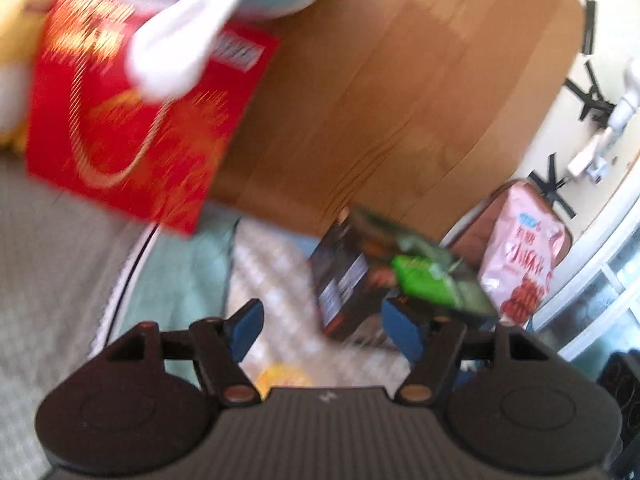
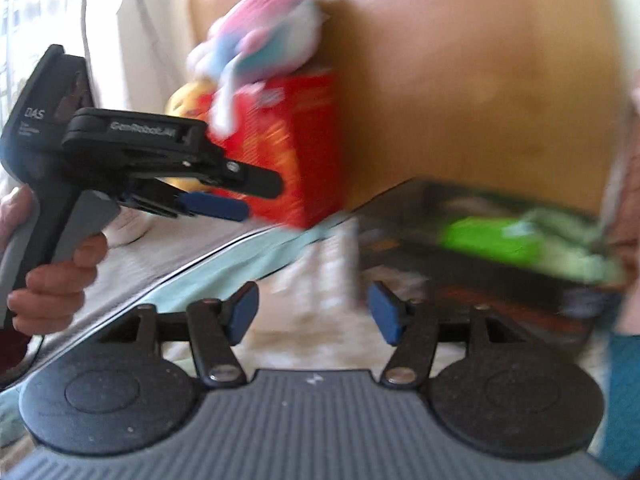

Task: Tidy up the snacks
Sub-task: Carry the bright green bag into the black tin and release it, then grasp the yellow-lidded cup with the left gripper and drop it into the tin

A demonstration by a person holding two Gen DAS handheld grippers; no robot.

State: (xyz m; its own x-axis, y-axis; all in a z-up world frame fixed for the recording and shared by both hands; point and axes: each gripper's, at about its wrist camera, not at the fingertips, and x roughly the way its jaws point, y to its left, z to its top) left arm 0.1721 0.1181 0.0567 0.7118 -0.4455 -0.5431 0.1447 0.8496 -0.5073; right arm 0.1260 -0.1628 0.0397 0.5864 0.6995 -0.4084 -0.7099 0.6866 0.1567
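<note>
Step in hand: a reach between pickups, judging by both tools standing empty over the bed while the snacks lie ungathered; both views are smeared with motion blur.

Left tool (image 1: 322, 330): blue pads well apart, nothing between them and nothing touched; it hangs over the checked cloth (image 1: 276, 280) spread on the bed, the person's hand (image 2: 48, 280) wrapped round its handle.

Red gift box (image 1: 132, 128): upright at the head end of the bed against the wooden headboard (image 1: 400, 92), a pastel plush toy (image 1: 208, 28) draped over its top and a yellow plush (image 1: 16, 40) behind it.

Right tool (image 2: 314, 312): pads likewise apart, empty and clear of everything, aimed across the cloth toward the dark box.

Dark box (image 1: 344, 280): lying toward the right edge of the bed by the headboard, a green snack packet (image 1: 424, 280) resting on top of it.

Pink snack bag (image 1: 520, 256): leaning at the far right edge, just beyond the green packet.

Next move: likely closing one tool on the green packet or the dark box; the crinkly packet calls for a pinch on an edge, the box for wider jaws across its sides.
</note>
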